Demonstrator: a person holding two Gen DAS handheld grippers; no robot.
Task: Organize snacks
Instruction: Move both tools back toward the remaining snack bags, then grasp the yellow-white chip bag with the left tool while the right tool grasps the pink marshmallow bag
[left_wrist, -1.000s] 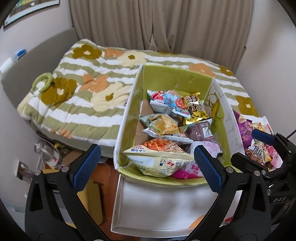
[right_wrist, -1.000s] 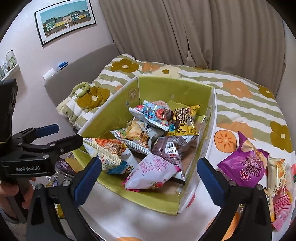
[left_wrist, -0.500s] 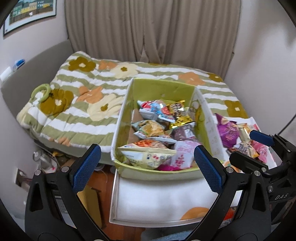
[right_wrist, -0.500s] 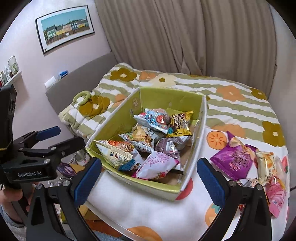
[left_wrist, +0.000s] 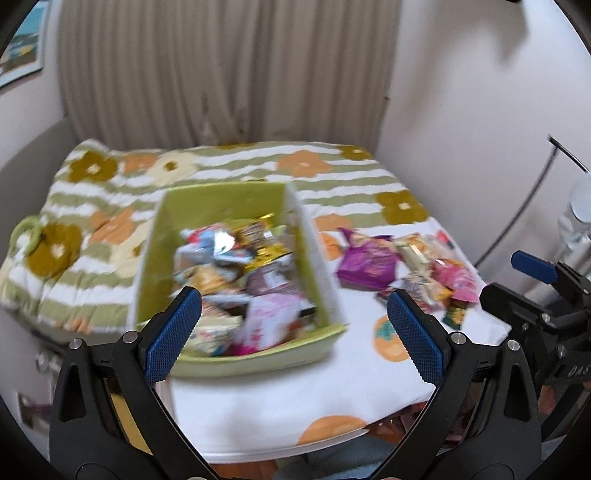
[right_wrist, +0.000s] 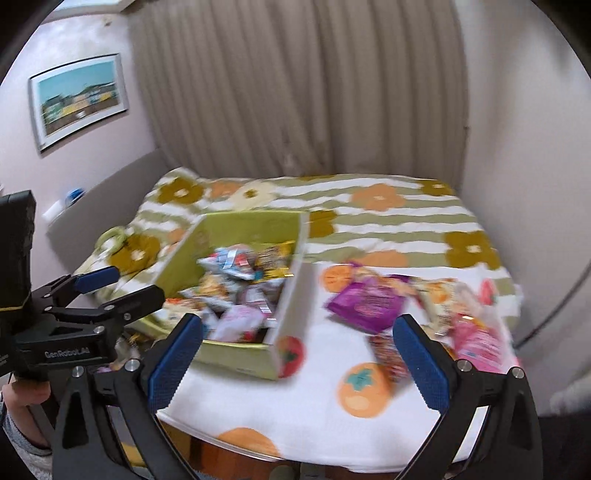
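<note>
The green open-topped cardboard box (left_wrist: 236, 273) sits on the white cloth printed with orange fruit (right_wrist: 295, 413), heaped with crinkly snack packets in mixed colours; its contents are smeared by motion blur, so single packets cannot be told apart reliably. Just beside the box, on its right, lies a loose group not yet sorted: a purple foil snack bag (right_wrist: 364, 301) nearest the box wall, and beyond it a pile of pink and yellow packets (right_wrist: 469, 325).

Compared with a second ago, both cameras have pulled back and risen. The box then filled the middle of each view; now it looks smaller and sits left of centre, and the loose packets on the right have come fully into sight. Nothing in the box or the pile appears to have shifted.

The left gripper (left_wrist: 291, 332) is spread wide with nothing between its blue pads, hanging over the near edge of the box. The right gripper (right_wrist: 299, 362) is equally spread and empty, with the purple bag and the pile between and past its fingers.

This retreat probably means a reset between placements, and the right gripper seems best placed to take the purple bag next.

Behind lie a striped floral quilt (right_wrist: 369, 206) and beige curtains (right_wrist: 295, 92).
</note>
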